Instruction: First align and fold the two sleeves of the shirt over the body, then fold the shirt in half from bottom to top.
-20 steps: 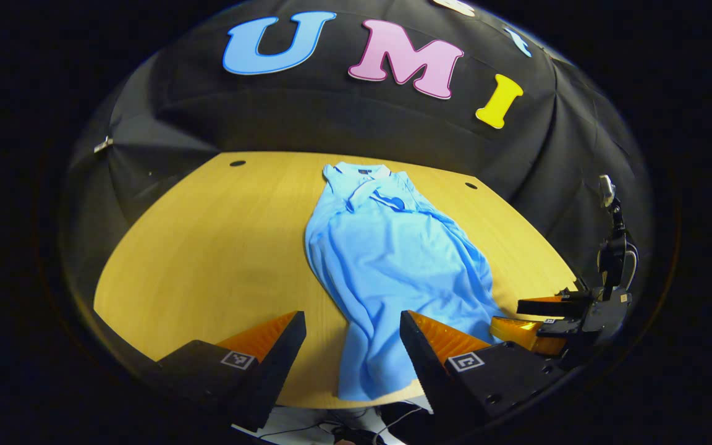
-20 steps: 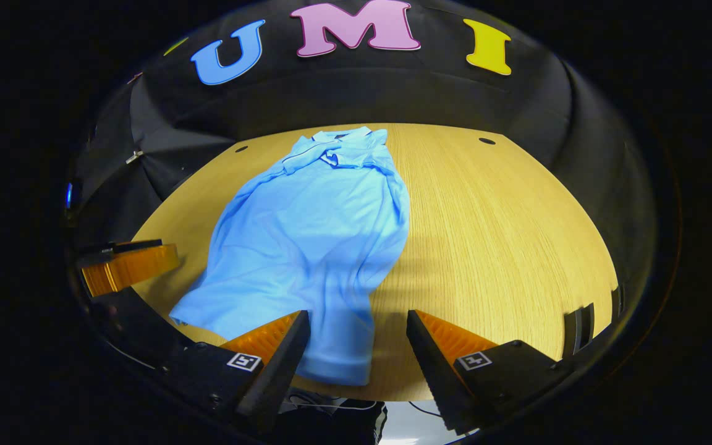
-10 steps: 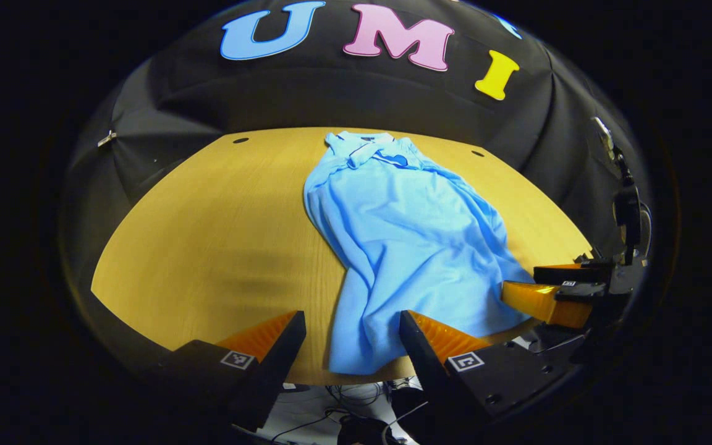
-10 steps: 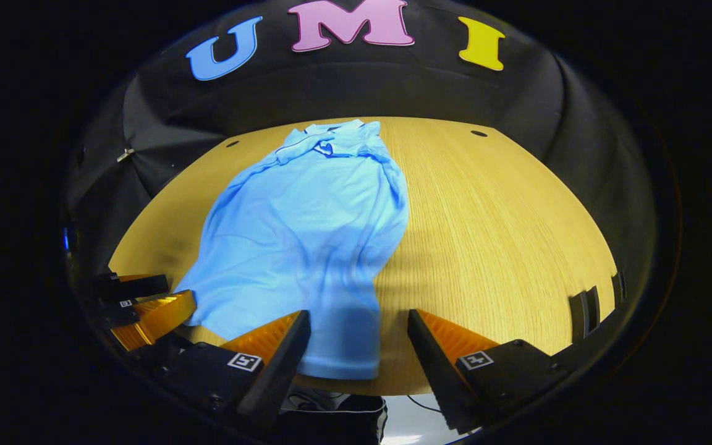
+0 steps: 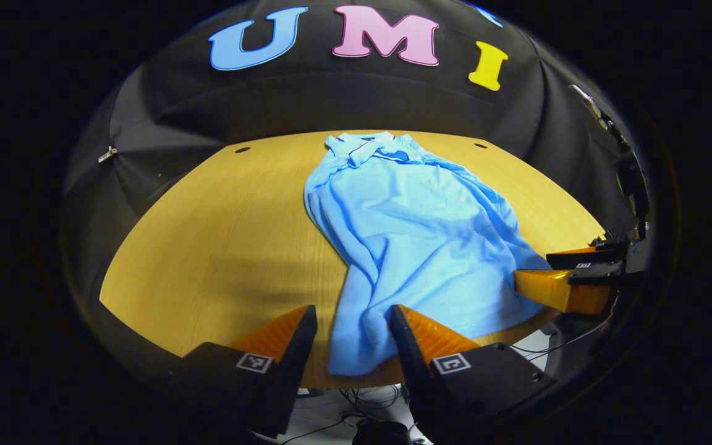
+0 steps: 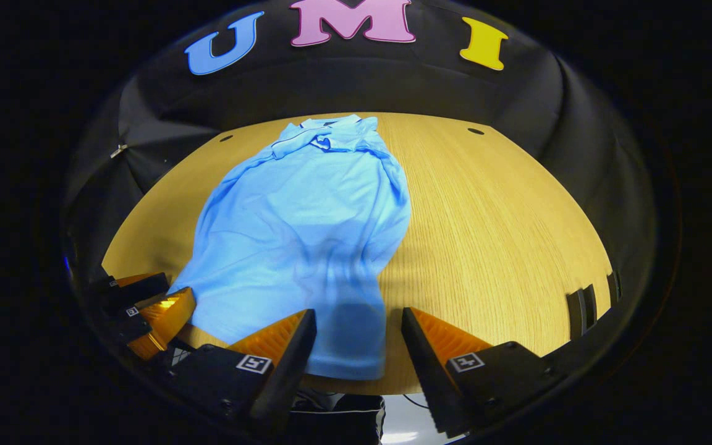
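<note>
Narrowing both tools, left tool [image 5: 351, 321] and right tool [image 6: 357, 324], around the shirt [image 5: 418, 235] hem (sleeves already folded), gripping nothing yet; starting bottom-to-top fold.

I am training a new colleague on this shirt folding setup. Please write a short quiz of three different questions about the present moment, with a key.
1. True or false: the light blue polo shirt lies with its collar toward the booth's far wall.
2. Which surface carries the shirt? A) yellow wooden table B) floor C) chair
3. Fill in: both the left gripper and the right gripper have their jaws ____, at the shirt's bottom hem.

Key: 1 true; 2 A; 3 open
</note>
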The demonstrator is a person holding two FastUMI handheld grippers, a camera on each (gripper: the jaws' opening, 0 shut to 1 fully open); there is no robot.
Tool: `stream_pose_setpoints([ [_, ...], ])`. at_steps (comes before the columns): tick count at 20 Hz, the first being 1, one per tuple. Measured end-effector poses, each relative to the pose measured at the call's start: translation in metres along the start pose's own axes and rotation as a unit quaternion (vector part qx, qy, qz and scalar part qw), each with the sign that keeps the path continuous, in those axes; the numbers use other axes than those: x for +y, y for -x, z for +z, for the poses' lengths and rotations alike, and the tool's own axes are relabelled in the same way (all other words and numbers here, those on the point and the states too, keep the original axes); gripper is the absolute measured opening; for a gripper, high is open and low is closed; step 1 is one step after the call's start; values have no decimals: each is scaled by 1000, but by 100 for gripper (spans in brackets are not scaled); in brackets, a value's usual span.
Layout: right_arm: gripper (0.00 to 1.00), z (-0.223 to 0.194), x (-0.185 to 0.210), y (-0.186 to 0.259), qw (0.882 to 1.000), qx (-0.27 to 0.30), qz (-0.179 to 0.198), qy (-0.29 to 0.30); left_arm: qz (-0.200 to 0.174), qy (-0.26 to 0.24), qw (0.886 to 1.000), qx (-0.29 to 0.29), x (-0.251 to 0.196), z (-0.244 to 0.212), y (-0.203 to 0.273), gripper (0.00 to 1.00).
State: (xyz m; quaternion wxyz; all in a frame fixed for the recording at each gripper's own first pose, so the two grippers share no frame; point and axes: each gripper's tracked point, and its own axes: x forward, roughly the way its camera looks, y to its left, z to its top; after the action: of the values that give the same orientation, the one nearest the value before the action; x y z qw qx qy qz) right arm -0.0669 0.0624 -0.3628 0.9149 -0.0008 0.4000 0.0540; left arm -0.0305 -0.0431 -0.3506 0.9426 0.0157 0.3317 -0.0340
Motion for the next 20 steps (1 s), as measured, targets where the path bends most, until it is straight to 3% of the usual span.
stream_pose_setpoints([
  [1, 83, 0, 2, -1, 1000, 1, 1, 2, -1, -1, 1000, -1, -1, 1, 0, 76],
  [2, 68, 0, 2, -2, 1000, 1, -2, 3, -4, -2, 1000, -3, -2, 1, -2, 66],
  [3, 53, 0, 1, 0, 1000, 6, -4, 5, -7, -3, 1000, -3, -5, 1, -3, 68],
  [5, 43, 0, 11, -3, 1000, 14, 11, -5, -17, -2, 1000, -2, -12, 3, -3, 38],
  [6, 20, 2, 13, -4, 1000, 12, 11, -13, -20, -3, 1000, -1, -13, 2, -3, 24],
  [8, 10, 3, 18, -5, 999, 11, 32, -17, -17, 5, 1000, -1, -12, 4, -4, 10],
  [9, 10, 3, 31, -5, 998, 15, 65, -19, -22, 7, 1000, -3, -14, 6, -4, 11],
  [11, 8, 4, 31, -7, 995, 18, 92, -40, -36, -10, 999, -8, -18, 5, -2, 8],
  [15, 6, 5, 30, -7, 990, 26, 112, -85, -36, -10, 999, 1, -15, 7, -4, 7],
  [20, 6, 7, 32, -8, 989, 37, 134, -59, -36, 12, 999, 26, -13, 11, -4, 6],
])
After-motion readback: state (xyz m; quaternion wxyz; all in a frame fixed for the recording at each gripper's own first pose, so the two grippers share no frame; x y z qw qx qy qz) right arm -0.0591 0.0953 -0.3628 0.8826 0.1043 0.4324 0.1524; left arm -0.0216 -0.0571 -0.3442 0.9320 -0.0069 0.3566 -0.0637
